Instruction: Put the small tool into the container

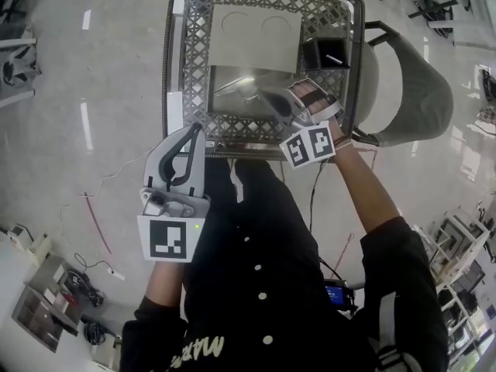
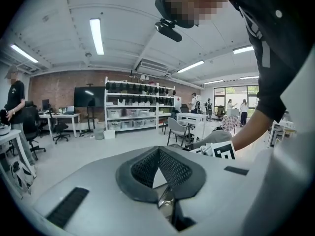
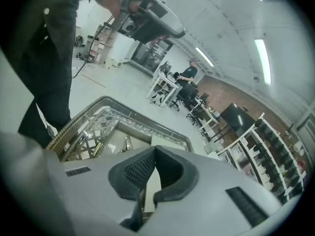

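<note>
A metal lattice basket [image 1: 198, 53] stands ahead of me, seen also in the right gripper view [image 3: 106, 119]. A small black box [image 1: 328, 55] sits in its right rear corner with a pale sliver inside. I cannot tell which item is the small tool. My right gripper [image 1: 269, 99] reaches low over the basket's shiny middle, jaws together, nothing between them [image 3: 154, 149]. My left gripper [image 1: 195, 129] is held up near the basket's front edge, shut and empty [image 2: 158, 149]. It points out into the room.
A flat white box [image 1: 254, 36] with two round marks lies in the basket's back half. A grey chair [image 1: 415, 91] stands to the right of it. Cables [image 1: 101, 192] trail on the floor at left. Shelving [image 2: 140, 107] and desks stand far off.
</note>
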